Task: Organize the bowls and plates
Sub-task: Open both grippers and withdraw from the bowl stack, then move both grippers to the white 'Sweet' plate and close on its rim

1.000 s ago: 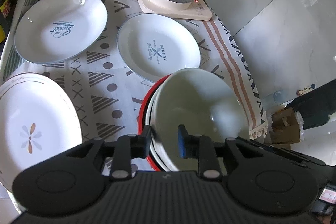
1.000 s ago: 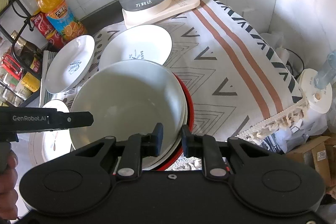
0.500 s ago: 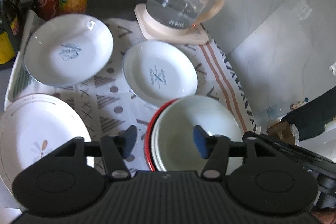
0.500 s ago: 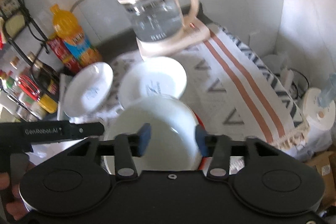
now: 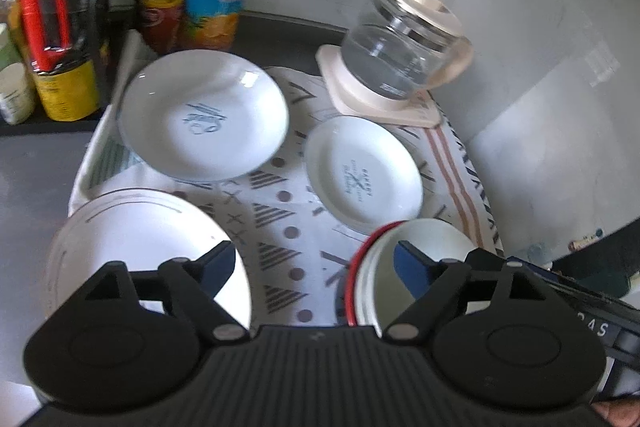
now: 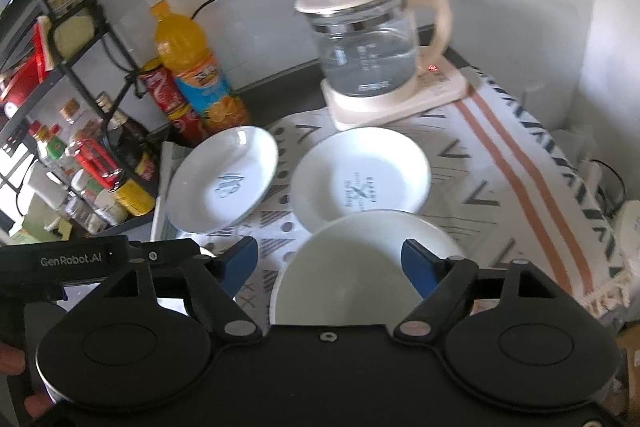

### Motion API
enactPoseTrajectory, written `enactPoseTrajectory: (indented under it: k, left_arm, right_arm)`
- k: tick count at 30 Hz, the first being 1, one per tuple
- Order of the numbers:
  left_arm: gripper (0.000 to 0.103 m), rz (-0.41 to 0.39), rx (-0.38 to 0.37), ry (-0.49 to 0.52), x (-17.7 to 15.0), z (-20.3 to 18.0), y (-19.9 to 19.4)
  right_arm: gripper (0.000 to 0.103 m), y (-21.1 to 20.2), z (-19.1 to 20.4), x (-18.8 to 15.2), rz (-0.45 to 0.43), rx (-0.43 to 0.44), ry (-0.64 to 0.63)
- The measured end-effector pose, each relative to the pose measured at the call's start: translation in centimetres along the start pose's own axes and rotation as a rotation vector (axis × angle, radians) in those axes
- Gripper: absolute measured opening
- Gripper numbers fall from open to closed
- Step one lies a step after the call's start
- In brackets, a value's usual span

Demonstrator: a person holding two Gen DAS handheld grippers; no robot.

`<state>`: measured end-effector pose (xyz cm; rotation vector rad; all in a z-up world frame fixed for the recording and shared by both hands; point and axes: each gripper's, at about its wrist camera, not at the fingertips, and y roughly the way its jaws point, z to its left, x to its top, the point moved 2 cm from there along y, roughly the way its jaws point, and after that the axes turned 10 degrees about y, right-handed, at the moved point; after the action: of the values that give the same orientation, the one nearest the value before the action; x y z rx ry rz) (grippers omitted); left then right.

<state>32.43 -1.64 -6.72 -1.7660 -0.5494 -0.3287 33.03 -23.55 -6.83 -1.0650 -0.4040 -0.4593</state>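
Blue pads line our jaws, and on both the left gripper (image 5: 310,265) and the right gripper (image 6: 330,265) those jaws stand spread wide with nothing between them. Just beyond them sits the stack of bowls (image 6: 360,267), white glazed ones nested inside a red-rimmed bowl (image 5: 362,259), at the near edge of the patterned cloth (image 5: 276,211) that covers the table. To the left of the stack lies the flower plate (image 5: 132,227), partly hidden behind our left jaws. Farther out we see the bakery plate (image 5: 362,175), close against the far side of the stack, and the script plate (image 5: 204,115) beside it, apart from it. Behind these stand the glass kettle (image 6: 366,55) on its base and the orange drink bottle (image 6: 192,67).

We judge the plates to be stiff, glazed ceramic: smooth, slippery under the pads, weighty for their thinness, and liable to chip if knocked together. Each lies flat, so the raised rim is the only place to pinch, one pad under the lip and one on top. The shallow plates look as though they will stack; the bowls seem settled already.
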Motion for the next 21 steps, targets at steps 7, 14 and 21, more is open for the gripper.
enactPoseTrajectory:
  k: [7,14,21]
  left_arm:
    - [0.091,-0.003,0.043,-0.074,-0.4,2.5,-0.3]
    - [0.092,-0.006,0.108,-0.165,-0.6,5.0,-0.7]
    - [0.092,-0.032,0.157,-0.256,-0.5,7.2,-1.4]
  right_arm:
    - [0.089,2.0,2.3,0.5,0.053,0.058,-0.085]
    - [0.091,4.3,4.6,1.2,0.121,0.108,-0.162]
    - [0.091,6.7,6.6,2.2,0.164,0.149,-0.225]
